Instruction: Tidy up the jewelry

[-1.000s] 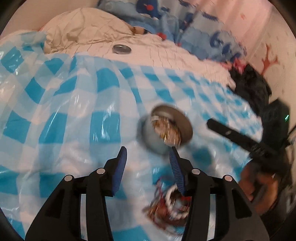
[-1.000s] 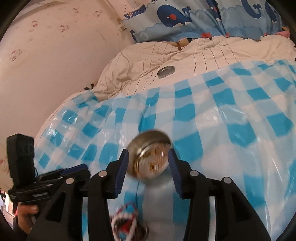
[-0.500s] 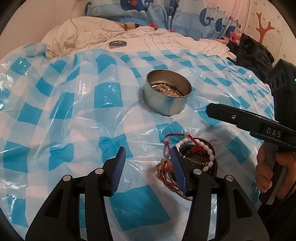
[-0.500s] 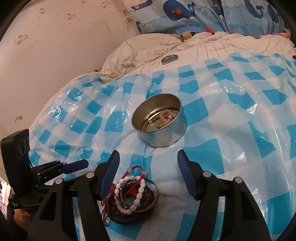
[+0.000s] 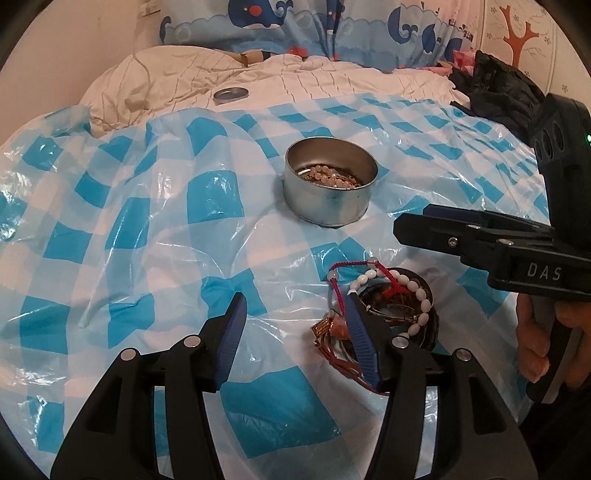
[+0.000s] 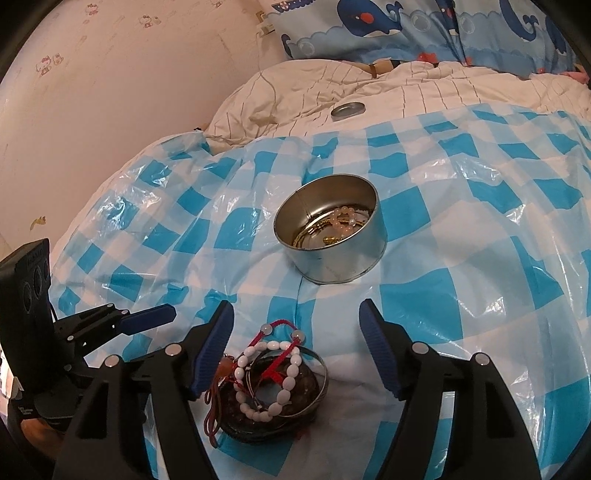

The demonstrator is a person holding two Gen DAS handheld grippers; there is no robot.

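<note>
A round metal tin [image 5: 330, 188] stands upright on the blue-checked plastic sheet, holding pale beads and gold pieces; it also shows in the right wrist view [image 6: 330, 236]. Nearer lies a pile of jewelry [image 5: 384, 306]: a white bead bracelet, red cord, dark bangles, also in the right wrist view [image 6: 273, 384]. My left gripper [image 5: 295, 325] is open and empty, its right finger just left of the pile. My right gripper [image 6: 295, 343] is open and empty, wide above the pile, a little short of the tin.
The tin's lid [image 5: 229, 94] lies far back on the cream striped quilt [image 6: 406, 92]. Whale-print pillows [image 5: 314, 26] line the headboard. Dark clothing [image 5: 506, 88] lies at the right edge. A wall [image 6: 110, 92] runs along the left of the bed.
One second ago my right gripper held the tin tilted in the air. It set the tin upright on the sheet, opened wide and drew back. My left gripper drew back slightly.
</note>
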